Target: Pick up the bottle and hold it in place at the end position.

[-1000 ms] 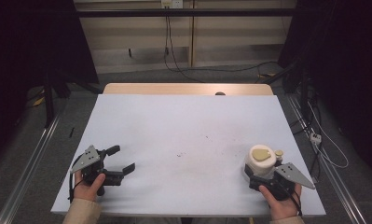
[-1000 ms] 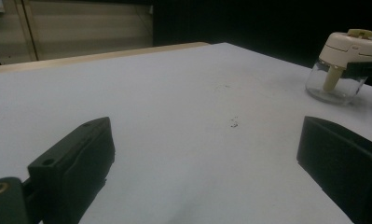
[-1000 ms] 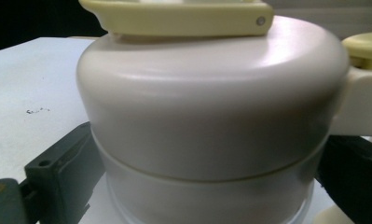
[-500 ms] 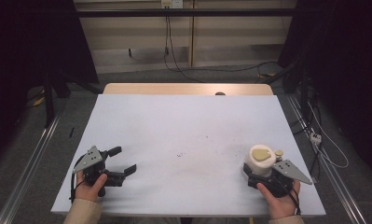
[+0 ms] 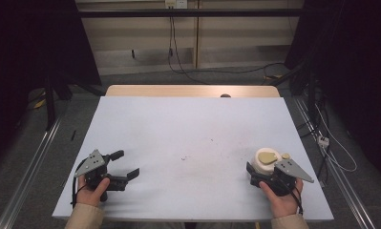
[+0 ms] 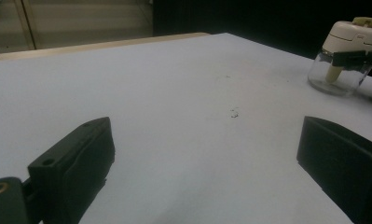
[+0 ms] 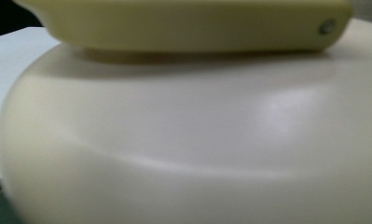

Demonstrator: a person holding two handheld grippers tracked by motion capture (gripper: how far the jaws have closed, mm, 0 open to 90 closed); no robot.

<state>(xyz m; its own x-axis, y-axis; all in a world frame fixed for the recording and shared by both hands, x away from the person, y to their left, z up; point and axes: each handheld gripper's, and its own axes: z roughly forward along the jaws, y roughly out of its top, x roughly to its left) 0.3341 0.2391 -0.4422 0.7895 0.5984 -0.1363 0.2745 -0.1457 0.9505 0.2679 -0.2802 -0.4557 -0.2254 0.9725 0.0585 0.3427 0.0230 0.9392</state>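
The jar [image 5: 266, 162] (cream lid, clear glass base) is standing upright at the table's [image 5: 193, 124] near right edge, directly against the right gripper [image 5: 267, 175], whose jaws are reaching about its body; whether they are clamping it cannot be told. The left gripper [image 5: 126, 167] is resting well apart to the left, jaws wide and holding nothing.

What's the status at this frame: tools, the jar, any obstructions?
Left tool open, holding nothing, near table's left front corner. Right tool up against the cream-lidded glass jar; grip cannot be told. Nothing in the way between them.
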